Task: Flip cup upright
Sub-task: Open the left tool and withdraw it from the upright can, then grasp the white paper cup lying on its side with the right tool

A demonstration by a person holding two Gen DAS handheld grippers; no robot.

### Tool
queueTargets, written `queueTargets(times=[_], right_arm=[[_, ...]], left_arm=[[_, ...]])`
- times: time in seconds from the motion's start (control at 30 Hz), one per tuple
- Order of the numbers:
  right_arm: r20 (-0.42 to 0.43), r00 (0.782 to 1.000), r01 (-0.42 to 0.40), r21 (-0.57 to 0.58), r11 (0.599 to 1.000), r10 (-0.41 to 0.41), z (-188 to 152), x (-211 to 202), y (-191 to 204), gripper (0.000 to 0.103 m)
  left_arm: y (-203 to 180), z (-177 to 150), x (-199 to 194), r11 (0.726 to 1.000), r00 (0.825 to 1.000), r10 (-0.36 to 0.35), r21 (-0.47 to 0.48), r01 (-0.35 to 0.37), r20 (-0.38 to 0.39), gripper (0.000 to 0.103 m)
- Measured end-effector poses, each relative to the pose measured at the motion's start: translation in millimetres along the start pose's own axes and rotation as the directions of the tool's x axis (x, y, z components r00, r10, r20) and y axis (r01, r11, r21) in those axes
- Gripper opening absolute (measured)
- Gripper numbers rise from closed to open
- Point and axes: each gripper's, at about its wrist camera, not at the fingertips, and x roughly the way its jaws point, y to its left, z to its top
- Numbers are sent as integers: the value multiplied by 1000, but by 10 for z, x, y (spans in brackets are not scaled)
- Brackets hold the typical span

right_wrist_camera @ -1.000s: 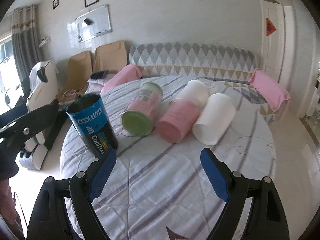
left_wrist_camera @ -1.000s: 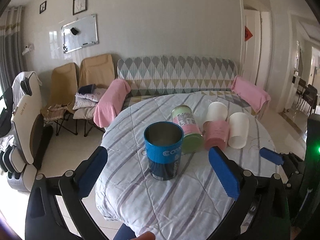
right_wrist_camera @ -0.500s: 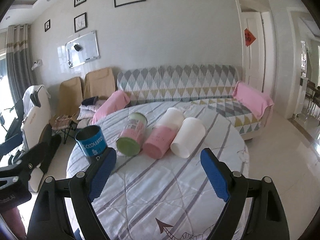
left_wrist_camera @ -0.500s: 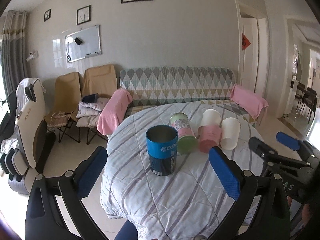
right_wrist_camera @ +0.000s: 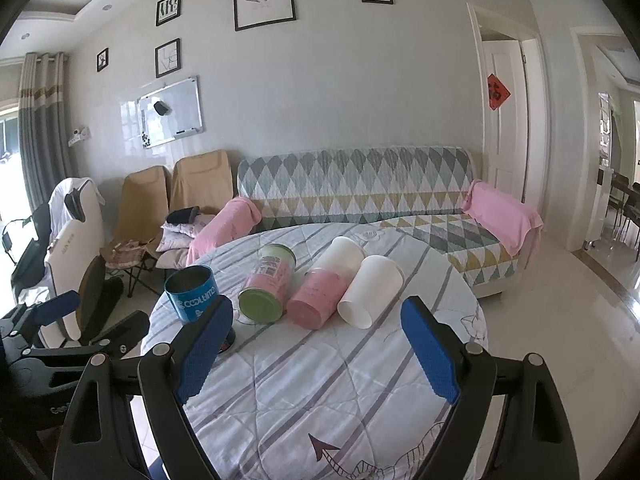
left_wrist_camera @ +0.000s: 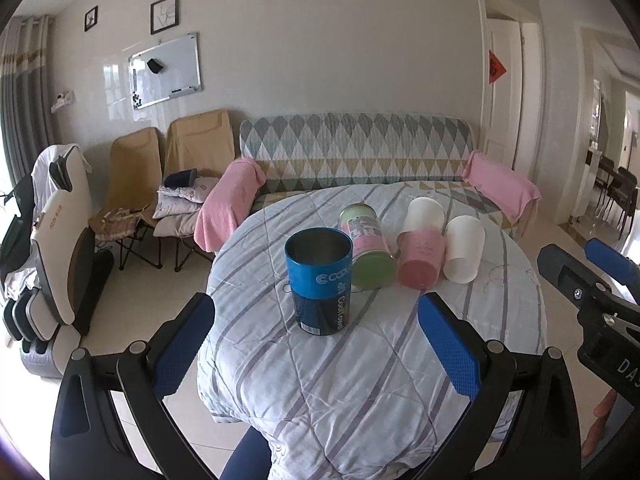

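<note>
A blue cup stands upright, mouth up, on the round table with the striped cloth; it also shows in the right wrist view. Behind it lie three cups on their sides: a pink and green one, a pink and white one, and a white one. In the right wrist view they lie in a row: pink and green, pink and white, white. My left gripper is open and empty, in front of the blue cup. My right gripper is open and empty, back from the row.
A patterned sofa with pink towels stands behind the table. Folding chairs and a massage chair stand at the left. A doorway is at the right. Tiled floor surrounds the table.
Both grippers have pulled back from the table and risen, so the cups look smaller. The blue cup stays upright where it was. The lying cups have not moved.
</note>
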Motion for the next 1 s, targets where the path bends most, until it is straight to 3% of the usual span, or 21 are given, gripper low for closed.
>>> queueTargets(times=[0.67, 1.0], right_arm=[[-35, 999, -5, 18, 1000, 6, -39, 48, -81, 87], [-138, 990, 24, 132, 991, -6, -59, 334, -308, 87]], left_arm=[[-124, -24, 99, 999, 1000, 6, 32, -6, -7, 103], [-222, 26, 224, 998, 1000, -13, 66, 15, -28, 103]])
